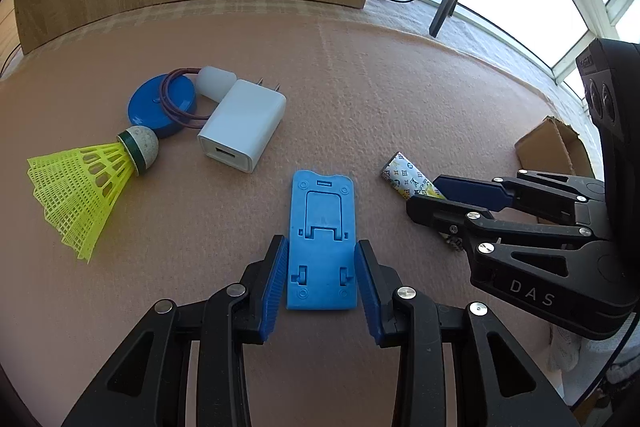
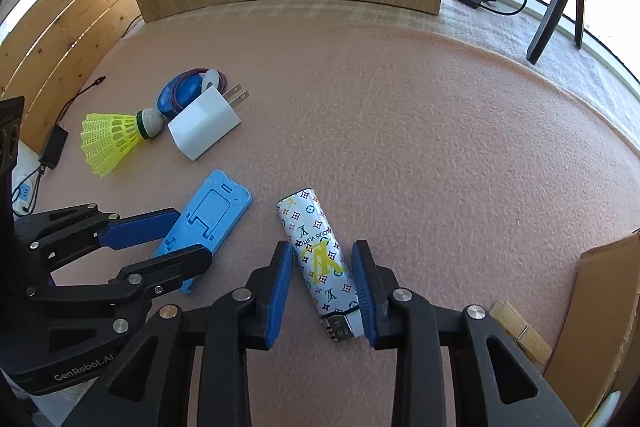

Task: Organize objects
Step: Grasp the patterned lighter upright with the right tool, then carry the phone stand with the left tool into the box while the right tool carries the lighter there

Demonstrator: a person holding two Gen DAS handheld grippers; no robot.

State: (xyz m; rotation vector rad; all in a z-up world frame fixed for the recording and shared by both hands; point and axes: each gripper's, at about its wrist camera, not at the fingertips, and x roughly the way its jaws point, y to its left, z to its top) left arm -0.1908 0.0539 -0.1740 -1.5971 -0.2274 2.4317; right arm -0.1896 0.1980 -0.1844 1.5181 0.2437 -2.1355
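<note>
Lying flat on the pink desk (image 2: pixel 400 115): blue phone stand (image 1: pixel 321 239) gripped between left tongs (image 1: pixel 321 281); patterned lighter (image 2: pixel 318 259) clamped between right tongs (image 2: pixel 322 287); cardboard box (image 2: pixel 600 307) alongside, contents unseen.

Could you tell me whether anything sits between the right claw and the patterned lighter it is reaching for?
Nothing visible does. The patterned lighter already lies between the fingers of the right claw, with only bare mat around it. The nearest item, the blue phone stand, lies apart off to one side, between the left claw's fingers.
</note>
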